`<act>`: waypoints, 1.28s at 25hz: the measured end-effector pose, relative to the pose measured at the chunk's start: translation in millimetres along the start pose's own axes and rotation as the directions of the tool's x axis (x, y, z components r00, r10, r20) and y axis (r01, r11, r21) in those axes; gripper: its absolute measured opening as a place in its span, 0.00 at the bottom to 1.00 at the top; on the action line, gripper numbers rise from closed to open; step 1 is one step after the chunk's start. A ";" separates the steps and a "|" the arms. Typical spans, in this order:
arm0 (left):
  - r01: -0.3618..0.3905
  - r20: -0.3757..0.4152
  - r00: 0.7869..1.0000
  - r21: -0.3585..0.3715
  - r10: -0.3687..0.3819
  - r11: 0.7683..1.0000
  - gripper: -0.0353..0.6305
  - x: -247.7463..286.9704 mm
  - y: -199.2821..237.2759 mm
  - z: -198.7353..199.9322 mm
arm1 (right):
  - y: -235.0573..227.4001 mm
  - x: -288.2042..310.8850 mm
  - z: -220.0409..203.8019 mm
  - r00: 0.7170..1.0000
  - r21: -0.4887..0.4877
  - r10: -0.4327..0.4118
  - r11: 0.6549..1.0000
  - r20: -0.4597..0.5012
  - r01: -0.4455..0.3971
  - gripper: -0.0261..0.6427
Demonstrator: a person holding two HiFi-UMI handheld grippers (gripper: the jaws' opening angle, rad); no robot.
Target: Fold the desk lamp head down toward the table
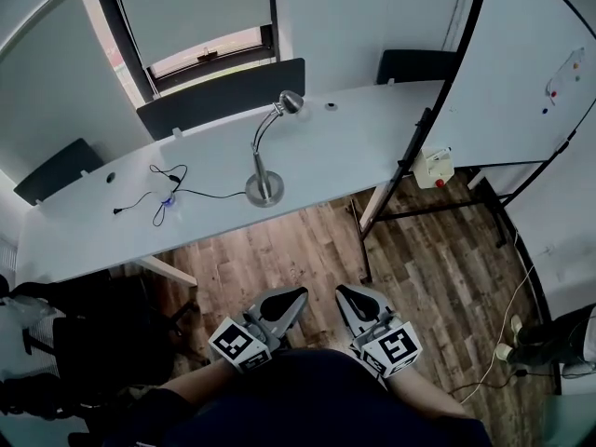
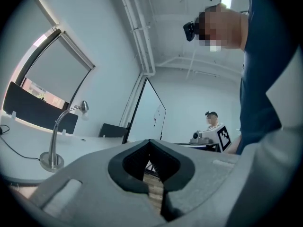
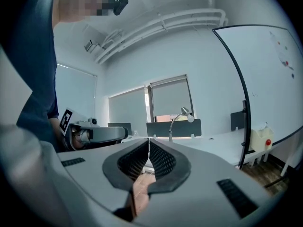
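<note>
Overhead and two low views, common lamp point(image 1: 264, 188)

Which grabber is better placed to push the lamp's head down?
Left, probably. The lamp stands almost straight ahead of the left gripper; the right gripper sits further aside. Both are shut, empty, far from the desk.

In the head view the person's torso point(image 1: 307, 403) runs off the edge at 6 o'clock, the left gripper point(image 1: 291, 296) and right gripper point(image 1: 346, 294) cover the hands that hold them, dark furniture point(image 1: 93, 343) at 8 o'clock is too dim to make out, and someone at 4 o'clock shows only shoes point(image 1: 507, 338). The blue item point(image 1: 168, 200) on the black cable point(image 1: 200, 194), at 9 o'clock from the desk lamp point(image 1: 257, 147), is too small to tell, as are the coloured dots point(image 1: 557, 84) on the whiteboard point(image 1: 503, 63). In the right gripper view that gripper's body hides the lamp's base.
</note>
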State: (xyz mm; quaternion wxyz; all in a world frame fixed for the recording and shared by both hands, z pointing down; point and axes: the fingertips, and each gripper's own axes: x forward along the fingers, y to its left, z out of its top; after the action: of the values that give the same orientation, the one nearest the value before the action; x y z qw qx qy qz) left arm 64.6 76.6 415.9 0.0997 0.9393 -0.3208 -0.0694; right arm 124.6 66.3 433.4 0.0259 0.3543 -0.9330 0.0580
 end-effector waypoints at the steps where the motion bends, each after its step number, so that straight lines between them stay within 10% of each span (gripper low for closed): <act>1: 0.008 0.002 1.000 0.012 -0.008 1.000 0.06 -0.7 15.6 3.5 | -2.0 14.6 2.8 1.000 -0.002 -0.007 1.000 0.002 0.007 0.06; 16: 0.083 -0.012 0.997 0.022 -0.083 0.996 0.06 22.5 186.6 56.5 | -50.9 170.6 41.3 0.991 -0.031 -0.132 0.991 0.006 0.133 0.06; 32: -0.172 0.003 0.985 0.015 0.172 0.985 0.06 79.4 238.5 50.0 | -122.1 226.8 50.5 0.994 -0.130 0.107 0.985 -0.036 -0.111 0.06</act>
State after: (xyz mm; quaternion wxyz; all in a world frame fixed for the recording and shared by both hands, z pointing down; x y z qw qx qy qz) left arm -23.3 -164.1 417.4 0.0977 0.9087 -0.4015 -0.0589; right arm 35.7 -179.9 414.5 0.0593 0.2995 -0.9522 0.0025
